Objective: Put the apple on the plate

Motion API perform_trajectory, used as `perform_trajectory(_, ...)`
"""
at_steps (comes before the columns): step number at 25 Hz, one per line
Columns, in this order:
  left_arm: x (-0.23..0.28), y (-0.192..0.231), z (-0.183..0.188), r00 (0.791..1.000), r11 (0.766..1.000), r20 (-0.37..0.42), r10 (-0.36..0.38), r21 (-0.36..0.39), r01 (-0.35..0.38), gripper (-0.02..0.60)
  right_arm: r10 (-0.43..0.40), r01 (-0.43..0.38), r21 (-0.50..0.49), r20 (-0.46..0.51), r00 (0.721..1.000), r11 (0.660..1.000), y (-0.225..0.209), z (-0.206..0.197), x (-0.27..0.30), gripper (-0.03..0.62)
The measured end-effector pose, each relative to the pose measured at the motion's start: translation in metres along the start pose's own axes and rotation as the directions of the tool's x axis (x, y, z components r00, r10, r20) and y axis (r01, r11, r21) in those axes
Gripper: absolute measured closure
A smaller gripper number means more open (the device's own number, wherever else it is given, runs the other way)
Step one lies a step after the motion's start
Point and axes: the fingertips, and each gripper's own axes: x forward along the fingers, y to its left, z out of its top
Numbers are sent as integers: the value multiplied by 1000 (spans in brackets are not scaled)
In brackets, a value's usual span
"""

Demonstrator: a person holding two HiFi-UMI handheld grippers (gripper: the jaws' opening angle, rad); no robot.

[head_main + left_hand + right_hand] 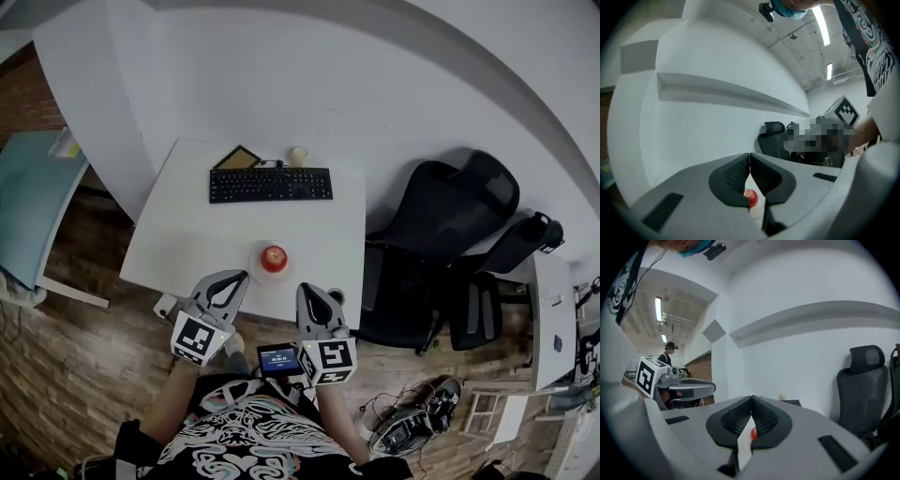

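Head view: the apple (274, 258) already sits on the plate (257, 269) by the table's (187, 234) near edge. The left claw (234, 278) and right claw (307, 291) hover short of it, probably because the job is done.
Left gripper view: the claw is pressed together and empty, with the apple showing beyond the gap.
Right gripper view: the same.

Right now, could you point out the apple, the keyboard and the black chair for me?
apple (274, 257): head view, on the middle of the red fruit.
keyboard (270, 185): head view, on the middle rows of keys.
chair (452, 206): head view, on the black backrest.
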Motion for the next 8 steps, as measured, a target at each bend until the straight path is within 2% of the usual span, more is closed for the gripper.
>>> perform_trajectory(8, 1, -4, 4, 1000, 1000, 20, 12, 5, -13, 566, 2, -2, 8, 4, 1000, 1000, -5, -1, -5, 566)
